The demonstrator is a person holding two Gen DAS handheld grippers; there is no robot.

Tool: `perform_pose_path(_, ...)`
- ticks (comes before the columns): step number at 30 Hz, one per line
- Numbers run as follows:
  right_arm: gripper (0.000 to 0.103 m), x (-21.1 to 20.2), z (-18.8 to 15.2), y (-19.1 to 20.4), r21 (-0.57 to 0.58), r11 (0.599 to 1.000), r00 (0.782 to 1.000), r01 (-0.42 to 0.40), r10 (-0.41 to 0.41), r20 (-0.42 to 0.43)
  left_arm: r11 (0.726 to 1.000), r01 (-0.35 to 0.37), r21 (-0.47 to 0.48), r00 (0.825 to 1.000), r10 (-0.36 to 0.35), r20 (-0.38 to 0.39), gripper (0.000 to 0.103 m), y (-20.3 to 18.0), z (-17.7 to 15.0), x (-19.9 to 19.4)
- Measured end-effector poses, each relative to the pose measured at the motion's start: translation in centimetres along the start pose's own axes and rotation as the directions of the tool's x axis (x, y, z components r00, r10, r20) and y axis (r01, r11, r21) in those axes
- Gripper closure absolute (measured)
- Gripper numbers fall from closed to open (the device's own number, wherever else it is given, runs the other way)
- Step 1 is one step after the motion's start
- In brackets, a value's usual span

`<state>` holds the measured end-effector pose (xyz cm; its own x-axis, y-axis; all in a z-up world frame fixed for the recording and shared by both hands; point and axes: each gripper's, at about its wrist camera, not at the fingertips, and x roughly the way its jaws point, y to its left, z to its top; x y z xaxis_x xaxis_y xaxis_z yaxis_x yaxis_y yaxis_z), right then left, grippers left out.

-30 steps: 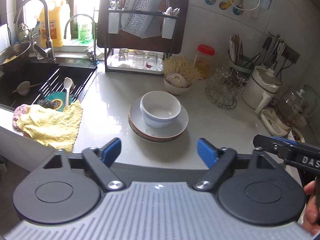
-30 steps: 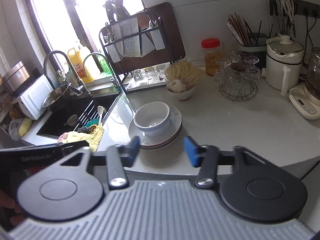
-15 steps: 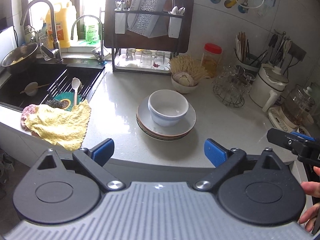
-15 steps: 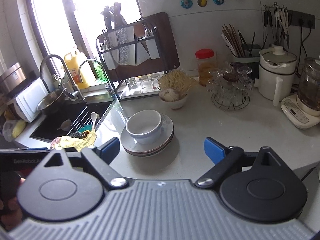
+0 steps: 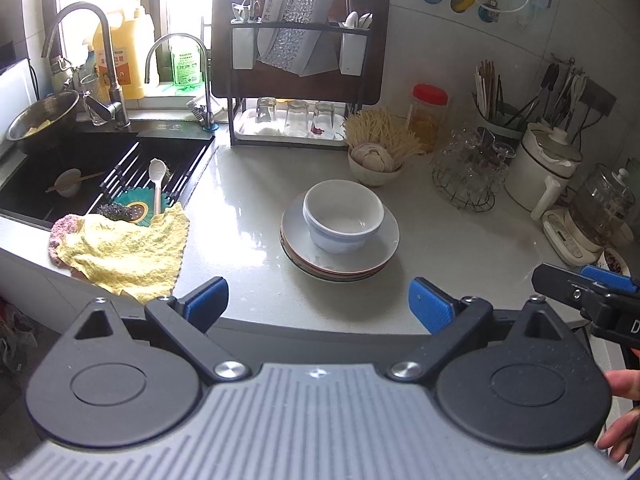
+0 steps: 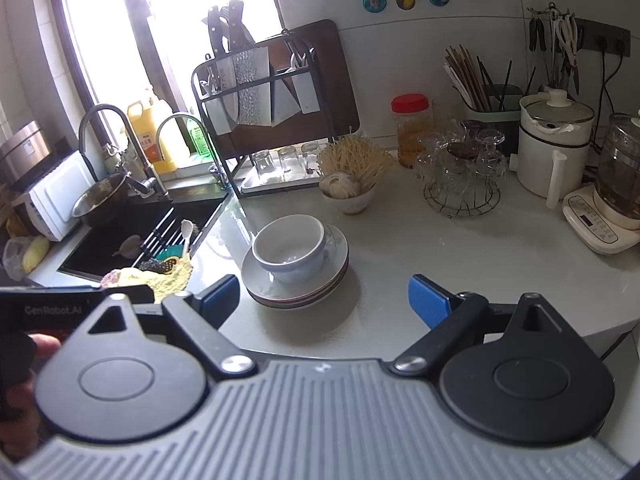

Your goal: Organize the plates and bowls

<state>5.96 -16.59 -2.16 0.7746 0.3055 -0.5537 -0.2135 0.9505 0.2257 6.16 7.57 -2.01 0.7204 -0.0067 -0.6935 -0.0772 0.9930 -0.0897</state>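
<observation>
A white bowl (image 5: pixel 343 216) sits in a stack of plates (image 5: pixel 340 258) on the grey counter. The bowl (image 6: pixel 289 248) and the plates (image 6: pixel 298 292) also show in the right wrist view. My left gripper (image 5: pixel 318 306) is open and empty, held back over the counter's front edge, short of the stack. My right gripper (image 6: pixel 324 300) is open and empty, also held back from the stack; it shows at the right edge of the left wrist view (image 5: pixel 588 292).
A yellow cloth (image 5: pixel 120 252) lies by the sink (image 5: pixel 80 176). A dish rack with glasses (image 5: pixel 296 120), a small bowl of garlic (image 5: pixel 374 164), a wire glass stand (image 5: pixel 468 176), a white kettle (image 5: pixel 544 168) and a jar (image 5: pixel 428 116) stand behind.
Both grippers pulled back from the stack of plates and opened wider. The bowl and plates have not moved.
</observation>
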Motion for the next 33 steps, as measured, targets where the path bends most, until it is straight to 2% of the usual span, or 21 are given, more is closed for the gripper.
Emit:
perform_pose_path(4, 0.01, -0.4, 0.1, 0.4, -0.024, 1.0, 1.0, 0.006, -0.005, 0.02, 1.0, 0.001, -0.003, 1.0, -0.001, -0.001, 0.004, 0.1, 0.0, -0.2)
perform_pose_path(33, 0.01, -2.2, -0.8, 0.3, 0.0, 0.999, 0.998, 0.044, -0.043, 0.036, 0.999, 0.037, 0.021, 0.999, -0.037, 0.009, 0.004, -0.6, -0.9, -1.8)
